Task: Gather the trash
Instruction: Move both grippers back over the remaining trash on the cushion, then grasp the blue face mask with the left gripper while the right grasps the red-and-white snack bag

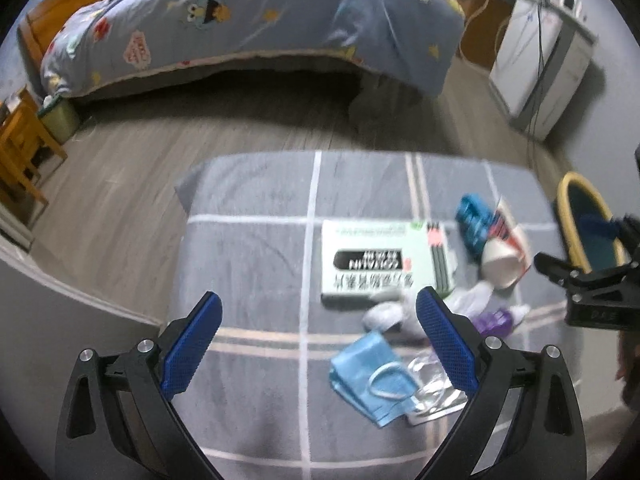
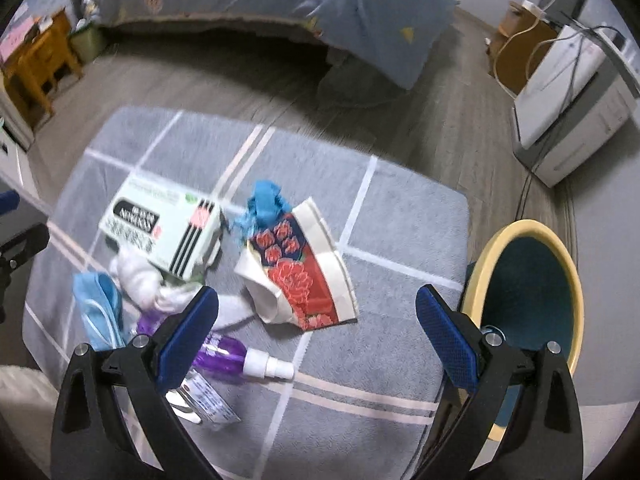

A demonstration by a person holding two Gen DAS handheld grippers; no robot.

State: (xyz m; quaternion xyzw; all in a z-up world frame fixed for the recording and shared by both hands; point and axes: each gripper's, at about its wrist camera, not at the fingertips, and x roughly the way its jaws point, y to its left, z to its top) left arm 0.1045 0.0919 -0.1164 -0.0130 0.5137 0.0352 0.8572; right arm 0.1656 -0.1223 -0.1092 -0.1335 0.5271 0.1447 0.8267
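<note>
Both grippers hang spread wide and empty above a grey checked cloth [image 2: 360, 380]. Left gripper [image 1: 318, 334] hovers over the near part, with a blue face mask [image 1: 370, 378] just beside its right finger and a white medicine box [image 1: 380, 262] further out. Right gripper [image 2: 318, 326] has a purple spray bottle [image 2: 236, 358] by its left finger, a crushed flowered paper cup [image 2: 300, 276] beyond, then crumpled blue wrapping [image 2: 264, 204]. At the cloth's right edge stands a yellow-rimmed bin [image 2: 524, 300].

A quilted bed [image 1: 260, 20], wooden chair [image 1: 20, 148] and white cabinet [image 1: 536, 64] on wood floor [image 1: 120, 184]
</note>
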